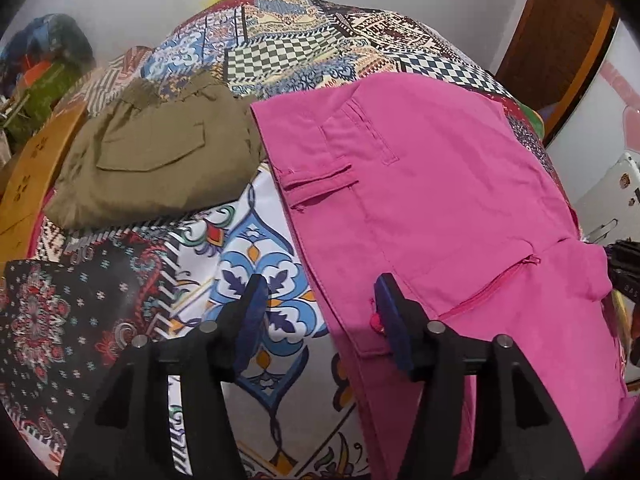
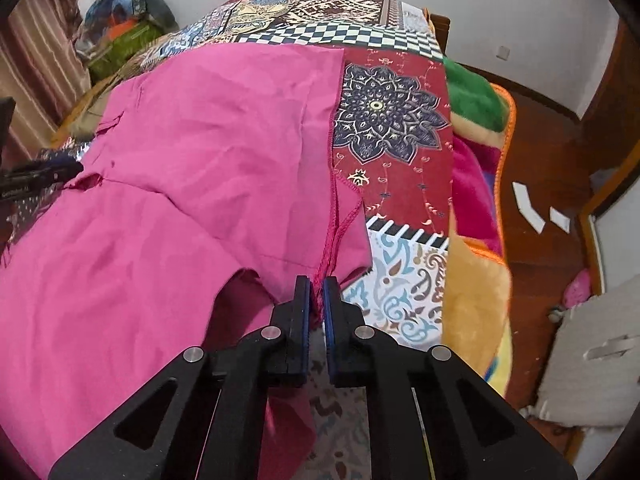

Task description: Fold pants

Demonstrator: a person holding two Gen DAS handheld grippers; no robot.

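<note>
The pink pants [image 1: 432, 200] lie spread on a patterned bedspread [image 1: 256, 248], waistband and pockets toward the left wrist camera. My left gripper [image 1: 320, 292] is open, hovering over the waistband's left edge, its right pad [image 1: 394, 312] over pink fabric. In the right wrist view the pants [image 2: 180, 184] cover the bed's left side, with a leg folded over. My right gripper [image 2: 317, 292] is shut on the pants' hem edge, pink threads hanging between the pads. The left gripper's tip shows at the far left of the right wrist view [image 2: 36, 180].
Folded olive-green pants [image 1: 156, 160] lie on the bed to the left of the pink ones. A wooden headboard [image 1: 28, 184] is at left. Colourful fleece blankets [image 2: 476, 184] hang off the bed's right side above a wooden floor [image 2: 548, 216]. Bags [image 2: 124, 28] are piled at the far corner.
</note>
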